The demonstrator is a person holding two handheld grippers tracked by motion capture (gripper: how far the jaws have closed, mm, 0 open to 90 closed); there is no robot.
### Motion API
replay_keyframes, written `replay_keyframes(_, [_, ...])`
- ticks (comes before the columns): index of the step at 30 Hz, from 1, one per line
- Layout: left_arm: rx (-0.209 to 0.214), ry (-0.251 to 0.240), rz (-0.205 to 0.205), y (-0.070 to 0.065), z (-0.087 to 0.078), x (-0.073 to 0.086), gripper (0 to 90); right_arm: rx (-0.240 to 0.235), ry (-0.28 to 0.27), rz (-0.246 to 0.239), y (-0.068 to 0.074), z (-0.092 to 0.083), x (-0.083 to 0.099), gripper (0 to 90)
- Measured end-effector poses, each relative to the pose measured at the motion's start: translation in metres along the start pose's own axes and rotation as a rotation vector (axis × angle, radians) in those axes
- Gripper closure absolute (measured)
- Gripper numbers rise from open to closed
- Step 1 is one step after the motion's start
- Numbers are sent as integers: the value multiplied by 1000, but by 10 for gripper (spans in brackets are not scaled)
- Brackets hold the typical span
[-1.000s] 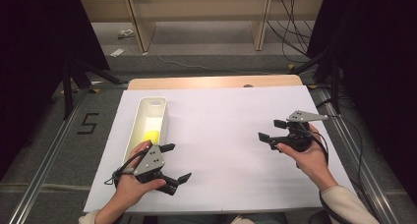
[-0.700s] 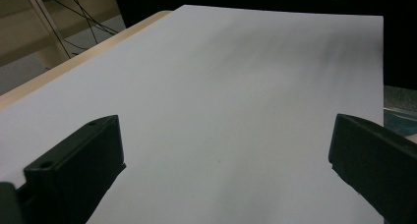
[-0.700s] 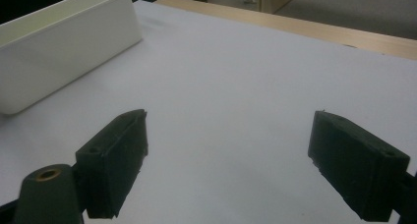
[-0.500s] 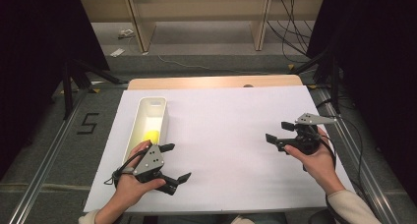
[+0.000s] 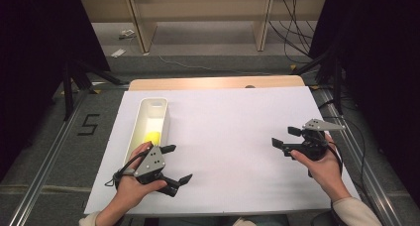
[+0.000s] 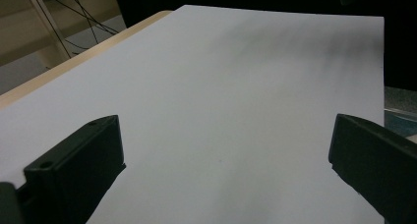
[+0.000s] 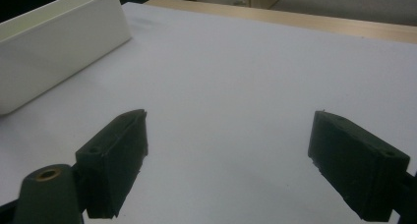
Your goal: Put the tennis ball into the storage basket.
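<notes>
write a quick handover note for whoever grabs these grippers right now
Left gripper: open, holding nothing, low over the white sheet at the near left, just past the near end of the bin.
Right gripper: open, holding nothing, over the sheet at the right, pointed toward the bin.
Things: the white bin stands on the left part of the sheet; a yellow object lies inside, near its near end. What it is can't be told.
Done: the yellow object is in the bin.
Left: nothing else lies on the sheet to pick up; likely just set the grippers down.
</notes>
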State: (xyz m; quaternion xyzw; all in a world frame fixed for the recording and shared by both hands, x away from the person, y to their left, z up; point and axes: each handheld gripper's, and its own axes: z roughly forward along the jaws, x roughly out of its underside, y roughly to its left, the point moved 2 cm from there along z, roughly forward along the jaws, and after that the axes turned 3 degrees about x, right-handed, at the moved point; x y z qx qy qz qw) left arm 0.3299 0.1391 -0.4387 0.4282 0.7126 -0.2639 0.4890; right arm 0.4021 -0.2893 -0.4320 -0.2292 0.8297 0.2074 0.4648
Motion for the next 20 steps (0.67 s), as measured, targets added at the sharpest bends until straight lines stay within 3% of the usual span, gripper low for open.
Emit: replay_keyframes(20, [6,-2,1,-1,1,0,0,2,-3,15,-2,4,8,157])
